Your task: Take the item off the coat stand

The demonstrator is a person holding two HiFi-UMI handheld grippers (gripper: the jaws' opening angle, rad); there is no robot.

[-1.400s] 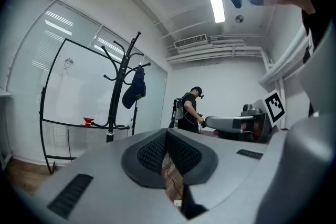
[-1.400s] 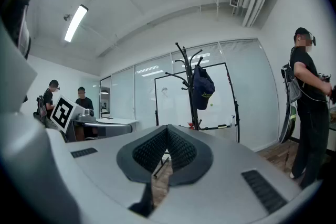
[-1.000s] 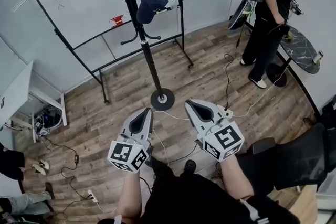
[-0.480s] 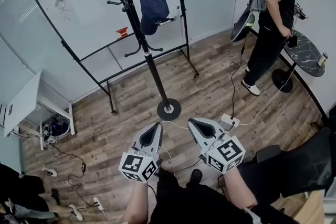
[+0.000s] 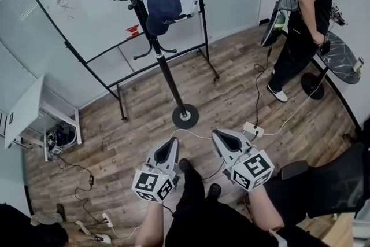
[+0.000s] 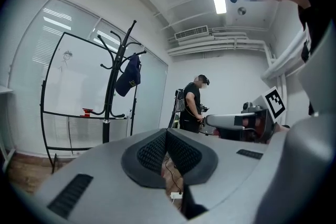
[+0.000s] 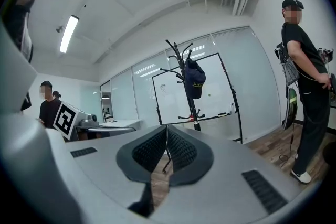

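A dark blue cap (image 5: 161,2) hangs from an upper hook of the black coat stand (image 5: 166,69), whose round base (image 5: 185,116) rests on the wood floor. The cap (image 6: 128,77) also shows in the left gripper view, and the cap (image 7: 195,81) in the right gripper view. My left gripper (image 5: 170,145) and right gripper (image 5: 222,138) are held low in front of me, well short of the stand. Both are shut with nothing between the pads.
A whiteboard on a black frame (image 5: 119,46) stands behind the coat stand. A person in black (image 5: 303,26) stands at the right beside a round table (image 5: 341,59). Cables and a power strip (image 5: 252,128) lie on the floor. A white desk (image 5: 34,108) is at the left.
The view has shifted forward toward the coat stand, whose base now lies nearer my grippers. Both grippers stay shut and side by side.
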